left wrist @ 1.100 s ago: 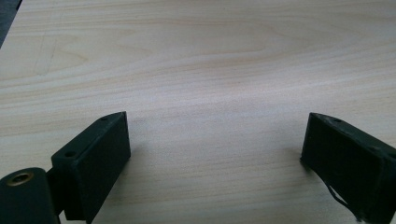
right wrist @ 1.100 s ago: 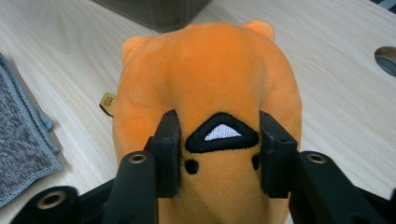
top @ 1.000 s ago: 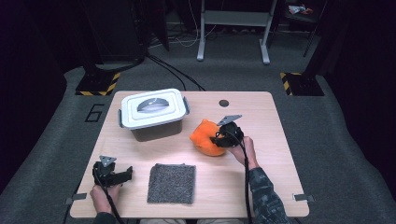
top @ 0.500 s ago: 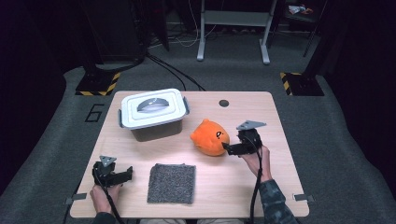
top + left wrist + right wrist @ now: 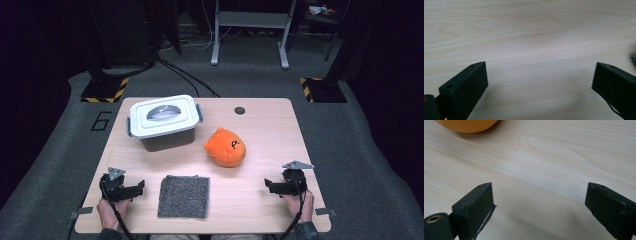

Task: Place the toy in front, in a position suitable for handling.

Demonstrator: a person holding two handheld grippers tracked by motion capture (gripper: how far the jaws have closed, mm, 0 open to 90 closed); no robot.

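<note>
Left gripper (image 5: 141,187) low at the near left of the table (image 5: 265,130), jaws spread wide over bare wood, nothing between them, having just eased open a little further. Up and to its right, a box (image 5: 164,124) with a white lid clipped shut, contents hidden. Just right of that gripper, a grey mat (image 5: 184,196) lying flat. Farther right, an orange plush (image 5: 225,147) resting on the wood, ahead and to the left of the right gripper (image 5: 268,186), well apart from it; black face marks turned up and toward the right, long axis running from far left to near right. In the right gripper view, plush (image 5: 467,125) cut off by the top edge. Right gripper jaws wide apart and empty, pointing left across the table.
</note>
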